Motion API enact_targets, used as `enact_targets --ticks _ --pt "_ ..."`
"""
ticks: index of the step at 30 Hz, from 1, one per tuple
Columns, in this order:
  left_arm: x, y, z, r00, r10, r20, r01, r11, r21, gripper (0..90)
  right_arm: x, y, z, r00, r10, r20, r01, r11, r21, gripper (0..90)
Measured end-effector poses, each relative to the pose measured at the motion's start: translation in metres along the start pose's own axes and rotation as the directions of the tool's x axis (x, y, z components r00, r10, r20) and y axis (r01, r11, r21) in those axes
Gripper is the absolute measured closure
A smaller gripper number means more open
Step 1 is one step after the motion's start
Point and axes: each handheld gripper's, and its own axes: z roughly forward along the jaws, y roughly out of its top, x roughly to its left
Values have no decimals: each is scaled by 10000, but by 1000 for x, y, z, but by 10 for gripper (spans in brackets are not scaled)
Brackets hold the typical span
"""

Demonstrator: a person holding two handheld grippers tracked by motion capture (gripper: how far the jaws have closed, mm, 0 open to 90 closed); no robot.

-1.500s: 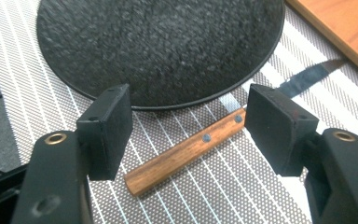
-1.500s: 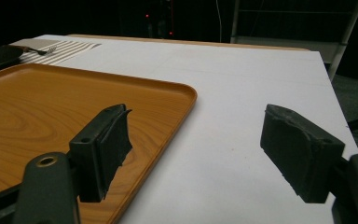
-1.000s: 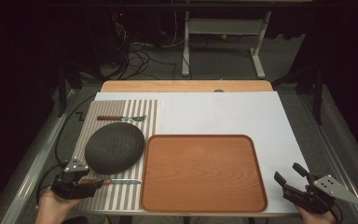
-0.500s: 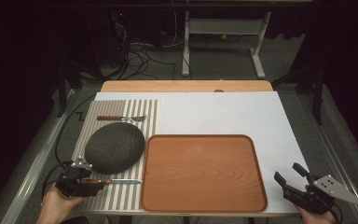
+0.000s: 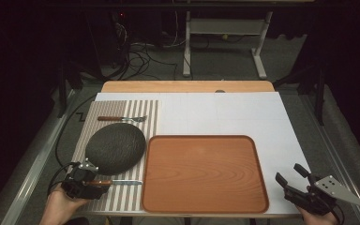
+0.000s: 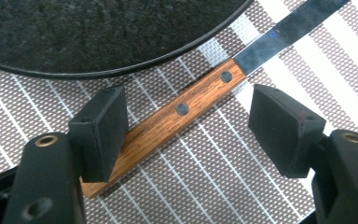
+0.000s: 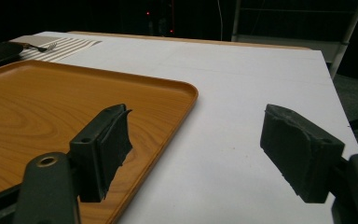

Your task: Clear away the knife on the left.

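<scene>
**Left gripper over knife handle**

Left gripper [image 6: 186,135] stood wide open, jaws either side of the wooden-handled, steel-bladed table knife [image 6: 200,98], gripping nothing. Knife lay flat on the striped woven placemat [image 5: 122,192], just beside the dark speckled oval plate [image 5: 116,147]. I judged it light, stiff, blade slick; the riveted handle was the place to grip. Blade tip was cut off in the left gripper view. Right gripper [image 5: 294,180] hung open, idle.

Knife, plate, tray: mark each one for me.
knife [image 6: 186,108], left gripper view, on the wooden handle between the open jaws.
plate [image 5: 116,148], high view, on its dark middle.
tray [image 5: 205,206], high view, on the near rim.
</scene>
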Motion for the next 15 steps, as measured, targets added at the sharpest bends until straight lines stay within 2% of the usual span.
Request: enact_targets --ticks 7,15 --pt "-4 2 6 9996 233 141 -238 9991 362 278 0 0 0 10000 8 13 -8 10000 23 244" --pt "-8 4 8 9988 460 178 -469 9977 487 315 1 0 0 10000 -28 16 28 10000 40 244"
